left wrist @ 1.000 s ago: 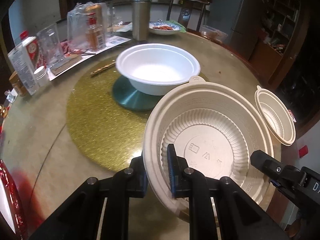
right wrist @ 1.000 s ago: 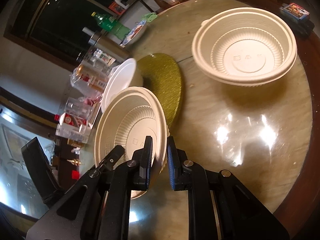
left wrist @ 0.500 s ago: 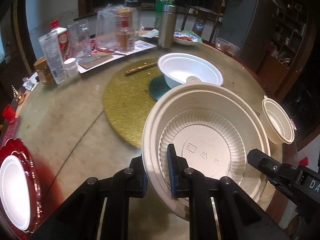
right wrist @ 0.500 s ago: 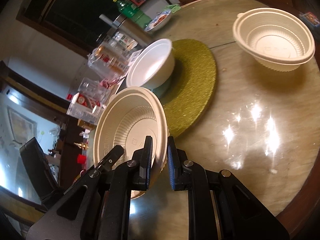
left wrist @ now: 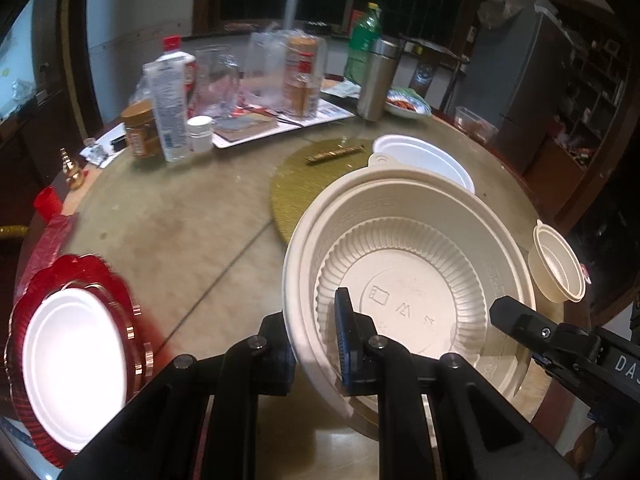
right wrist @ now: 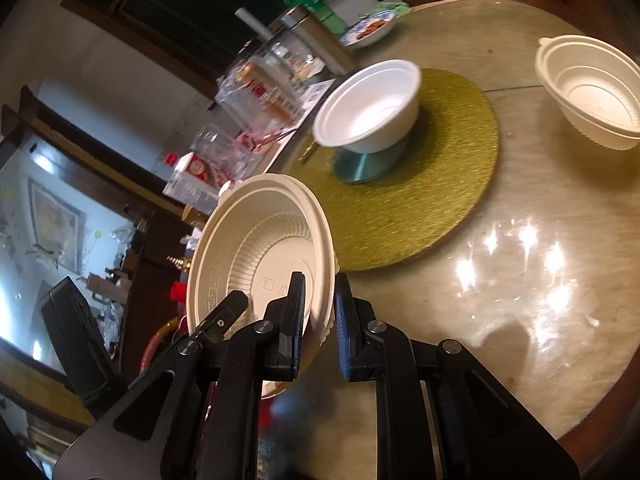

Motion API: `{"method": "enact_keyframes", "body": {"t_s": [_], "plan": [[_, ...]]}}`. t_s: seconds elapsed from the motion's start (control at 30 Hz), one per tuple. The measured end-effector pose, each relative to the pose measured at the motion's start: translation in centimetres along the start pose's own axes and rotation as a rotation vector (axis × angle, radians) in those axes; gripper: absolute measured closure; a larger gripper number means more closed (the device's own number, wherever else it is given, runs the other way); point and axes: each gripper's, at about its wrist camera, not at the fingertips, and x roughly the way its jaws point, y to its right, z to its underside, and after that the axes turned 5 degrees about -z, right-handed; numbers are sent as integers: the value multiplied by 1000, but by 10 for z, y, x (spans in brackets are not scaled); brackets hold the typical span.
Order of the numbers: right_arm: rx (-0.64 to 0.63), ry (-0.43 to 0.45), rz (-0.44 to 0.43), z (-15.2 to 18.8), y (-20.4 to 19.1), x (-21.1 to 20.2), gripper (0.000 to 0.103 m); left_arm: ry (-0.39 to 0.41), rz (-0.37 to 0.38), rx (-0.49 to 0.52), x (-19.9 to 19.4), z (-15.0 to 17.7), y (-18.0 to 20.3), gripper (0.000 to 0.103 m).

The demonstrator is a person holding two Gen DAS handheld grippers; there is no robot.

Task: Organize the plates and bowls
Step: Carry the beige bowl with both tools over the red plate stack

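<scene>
Nearest the cameras, the left gripper (left wrist: pixel 316 344) and the right gripper (right wrist: pixel 318 316) each have their jaws clamped on the rim of one beige ribbed bowl (left wrist: pixel 408 276), held tilted above the table (right wrist: pixel 520 280). Beyond it, a white bowl (right wrist: pixel 368 104) stands on a gold mat (right wrist: pixel 420 200). Farther right, a second beige bowl (right wrist: pixel 592 92) rests on the table. At the left edge, a white plate (left wrist: pixel 68 360) lies on a red plate (left wrist: pixel 32 280).

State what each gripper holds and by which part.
Both the left gripper and the right gripper clamp the same beige ribbed bowl by its rim, on opposite sides.
</scene>
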Motion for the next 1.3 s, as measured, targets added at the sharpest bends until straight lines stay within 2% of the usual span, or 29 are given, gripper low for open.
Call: {"method": "enact_keyframes", "body": {"t_s": [0.4, 0.67, 0.9, 1.3], "plan": [[-116, -91, -85, 22, -60, 37, 89, 72, -66, -97, -39, 6, -70, 87], [-187, -178, -136, 40, -100, 68, 89, 91, -126, -168, -55, 15, -118, 87], [-245, -258, -168, 63, -131, 95, 89, 86, -179, -228, -62, 29, -156, 87], [-276, -361, -163, 94, -150, 139, 89, 20, -221, -297, -50, 52, -193, 87]]}}
